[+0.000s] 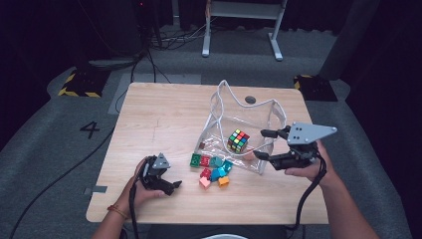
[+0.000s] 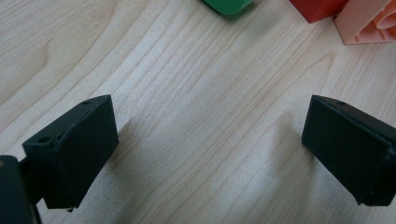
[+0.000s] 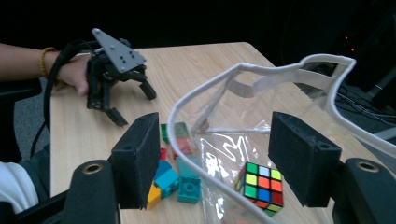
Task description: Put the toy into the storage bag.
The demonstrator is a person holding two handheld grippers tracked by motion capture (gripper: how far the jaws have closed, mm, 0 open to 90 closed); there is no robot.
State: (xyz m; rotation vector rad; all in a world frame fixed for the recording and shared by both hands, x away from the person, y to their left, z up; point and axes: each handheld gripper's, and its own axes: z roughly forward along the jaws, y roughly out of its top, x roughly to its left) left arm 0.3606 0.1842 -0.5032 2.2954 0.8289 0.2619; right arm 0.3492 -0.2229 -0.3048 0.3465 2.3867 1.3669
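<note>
A clear plastic bag (image 1: 234, 115) with white trim stands open on the wooden table (image 1: 159, 114), and a colourful puzzle cube (image 1: 238, 141) lies inside it. Several toy bricks (image 1: 214, 169) lie in a pile by the bag's near left corner. My right gripper (image 1: 265, 144) is open at the bag's right side. In the right gripper view its jaws stand apart around the bag's rim (image 3: 280, 72), with the cube (image 3: 261, 186) below. My left gripper (image 1: 168, 187) rests open near the table's front left, over bare wood (image 2: 210, 135). A green brick (image 2: 229, 4) and a red brick (image 2: 317, 9) lie just beyond it.
A dark round hole (image 1: 250, 99) sits in the table behind the bag. A white desk frame (image 1: 244, 20) and cables stand on the floor beyond the table. Bare wood spreads over the table's left half.
</note>
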